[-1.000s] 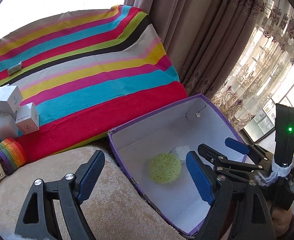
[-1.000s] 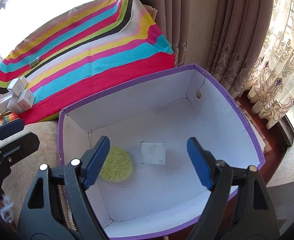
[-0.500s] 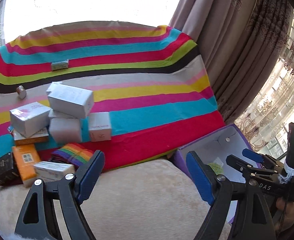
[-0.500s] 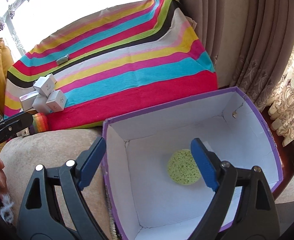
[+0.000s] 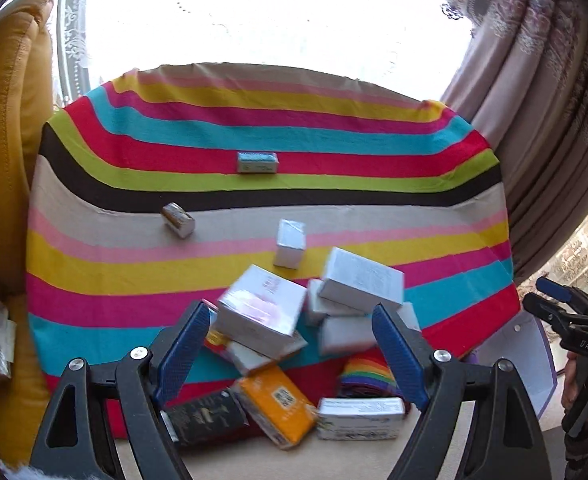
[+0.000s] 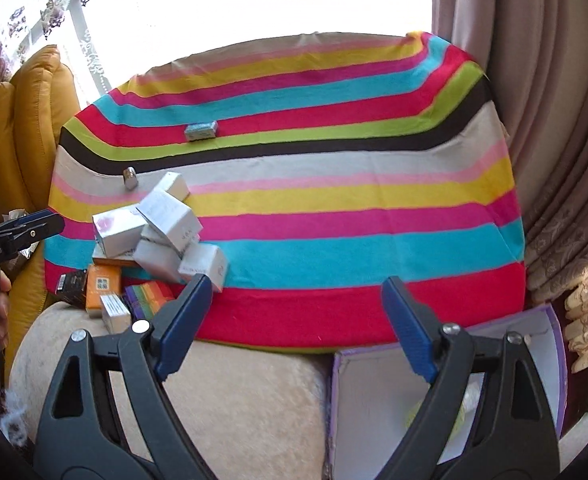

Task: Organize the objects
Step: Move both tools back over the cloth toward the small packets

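Striped cloth (image 5: 334, 196) carries a heap of about ten small boxes (image 5: 294, 320) at its near-left edge, three more (image 5: 257, 162) scattered behind. Beside it the purple box (image 6: 550, 344) stands open. Left gripper (image 5: 289, 356) and right gripper (image 6: 294, 320) gape empty; bare cushion (image 6: 245, 392) below

purple box (image 6: 550, 344): my right gripper's finger (image 6: 410, 336) covers part of it — contents just a yellow-green blur
box pile (image 5: 294, 320): motion-blurred, labels unreadable
black carton (image 5: 205, 416): half behind my left finger (image 5: 181, 352)
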Motion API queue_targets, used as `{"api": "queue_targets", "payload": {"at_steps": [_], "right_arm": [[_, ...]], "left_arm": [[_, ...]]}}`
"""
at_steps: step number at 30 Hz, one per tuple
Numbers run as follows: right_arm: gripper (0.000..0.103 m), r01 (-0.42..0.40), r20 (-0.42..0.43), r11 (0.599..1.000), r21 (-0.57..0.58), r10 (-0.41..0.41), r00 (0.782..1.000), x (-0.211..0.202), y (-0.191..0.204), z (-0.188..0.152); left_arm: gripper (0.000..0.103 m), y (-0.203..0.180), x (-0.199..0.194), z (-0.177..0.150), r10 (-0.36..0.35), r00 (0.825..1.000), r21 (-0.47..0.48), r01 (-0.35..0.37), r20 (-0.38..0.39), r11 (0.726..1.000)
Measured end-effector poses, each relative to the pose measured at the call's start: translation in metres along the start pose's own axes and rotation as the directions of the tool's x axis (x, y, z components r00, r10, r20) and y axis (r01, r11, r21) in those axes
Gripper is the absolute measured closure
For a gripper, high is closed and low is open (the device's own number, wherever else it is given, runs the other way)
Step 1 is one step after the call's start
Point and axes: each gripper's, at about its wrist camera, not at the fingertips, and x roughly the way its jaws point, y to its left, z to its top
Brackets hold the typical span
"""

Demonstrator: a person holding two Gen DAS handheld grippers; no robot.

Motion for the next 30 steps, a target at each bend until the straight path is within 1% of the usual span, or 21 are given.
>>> {"api": "queue_targets", "payload": {"at_steps": [2, 4, 6, 8, 9, 10, 12, 15, 18, 22, 24, 25, 27, 28, 30], "right_arm": [[0.013, 0.001, 0.005, 1.000, -0.021, 0.000, 1.000, 0.011, 0.016, 0.025], [0.013, -0.006, 0.006, 0.999, -0.044, 0.006, 1.000, 0.026, 0.034, 0.049], [0.013, 0.001, -0.004, 0.998, -0.067, -0.001, 1.000, 0.047, 0.050, 0.071], [0.013, -0.015, -0.022, 0.998, -0.067, 0.014, 1.000, 0.070, 0.065, 0.091], [0.013, -0.024, -0.029, 0.997, -0.072, 0.022, 0.999, 0.082, 0.073, 0.101], [0.013, -0.025, -0.041, 0.997, -0.080, 0.021, 0.999, 0.096, 0.082, 0.110], [0.013, -0.025, -0.066, 0.995, -0.093, 0.019, 0.998, 0.125, 0.100, 0.127], [0.013, -0.065, -0.119, 0.992, -0.106, 0.053, 0.992, 0.170, 0.119, 0.147], [0.013, -0.074, -0.166, 0.992, -0.103, 0.056, 0.985, 0.209, 0.129, 0.159], [0.013, -0.067, -0.181, 0.987, -0.143, 0.040, 0.983, 0.246, 0.141, 0.173], [0.013, -0.071, -0.197, 0.988, -0.139, 0.043, 0.979, 0.263, 0.145, 0.180], [0.013, -0.071, -0.202, 0.988, -0.136, 0.043, 0.978, 0.272, 0.147, 0.183], [0.013, -0.071, -0.207, 0.988, -0.136, 0.042, 0.977, 0.287, 0.154, 0.190], [0.013, -0.074, -0.208, 0.988, -0.138, 0.044, 0.977, 0.294, 0.158, 0.193], [0.013, -0.077, -0.208, 0.988, -0.131, 0.048, 0.977, 0.307, 0.165, 0.197]], "left_arm": [[0.019, 0.024, 0.007, 0.017, 0.012, 1.000, -0.012, -0.013, -0.012, 1.000], [0.019, 0.052, 0.020, 0.033, 0.009, 1.000, -0.059, -0.010, -0.024, 0.998], [0.019, 0.072, 0.037, 0.046, 0.022, 0.999, -0.047, -0.024, -0.041, 0.999], [0.019, 0.087, 0.061, 0.058, 0.023, 0.996, -0.010, -0.024, -0.087, 1.000], [0.019, 0.092, 0.073, 0.063, 0.038, 0.994, 0.012, -0.037, -0.106, 0.999], [0.019, 0.095, 0.084, 0.068, 0.055, 0.992, 0.043, -0.050, -0.118, 0.998], [0.019, 0.096, 0.104, 0.074, 0.057, 0.989, 0.125, -0.040, -0.137, 0.991], [0.019, 0.098, 0.135, 0.078, 0.087, 0.981, 0.257, -0.041, -0.171, 0.966], [0.019, 0.106, 0.168, 0.079, 0.107, 0.970, 0.314, -0.035, -0.217, 0.949], [0.021, 0.111, 0.201, 0.081, 0.114, 0.962, 0.381, -0.011, -0.249, 0.924], [0.028, 0.114, 0.214, 0.082, 0.097, 0.958, 0.395, 0.019, -0.271, 0.918], [0.039, 0.115, 0.221, 0.082, 0.088, 0.952, 0.397, 0.037, -0.292, 0.917], [0.057, 0.121, 0.224, 0.087, 0.035, 0.951, 0.364, 0.083, -0.306, 0.928], [0.056, 0.124, 0.224, 0.089, 0.031, 0.951, 0.352, 0.083, -0.306, 0.932], [0.056, 0.128, 0.218, 0.092, 0.007, 0.961, 0.326, 0.086, -0.276, 0.942]]}}
